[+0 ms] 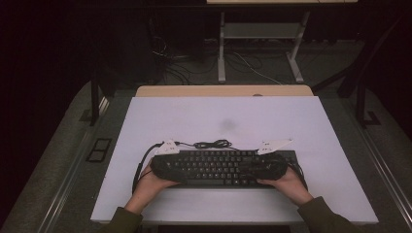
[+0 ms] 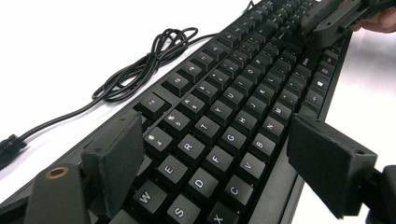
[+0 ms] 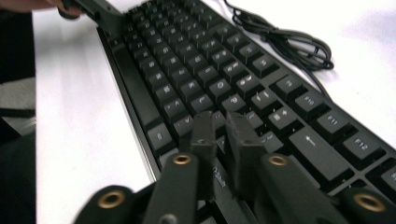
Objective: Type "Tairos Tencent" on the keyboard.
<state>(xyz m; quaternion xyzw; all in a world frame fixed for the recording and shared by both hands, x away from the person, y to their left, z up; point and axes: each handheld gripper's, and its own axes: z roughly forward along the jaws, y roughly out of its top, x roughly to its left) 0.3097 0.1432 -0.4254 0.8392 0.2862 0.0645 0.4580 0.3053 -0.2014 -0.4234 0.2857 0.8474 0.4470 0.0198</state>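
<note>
Black keyboard (image 1: 221,167) lies flat near the front of the white table (image 1: 223,121), long axis left-right, matte square keycaps, coiled cable (image 1: 212,144) behind. Left gripper (image 2: 215,163) jaws wide, straddling the keyboard's width; right gripper (image 3: 223,140) jaws narrow, holding nothing.

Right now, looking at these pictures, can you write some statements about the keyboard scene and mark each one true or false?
1. The keyboard lies on a white table. True.
2. The left gripper has wide-apart jaws over the letter keys. True.
3. The cable is stretched out straight. False: it lies bundled in loops behind the keyboard.
4. The right gripper holds a pen. False: nothing is between its narrow jaws.
5. The keyboard is white. False: it is black.
</note>
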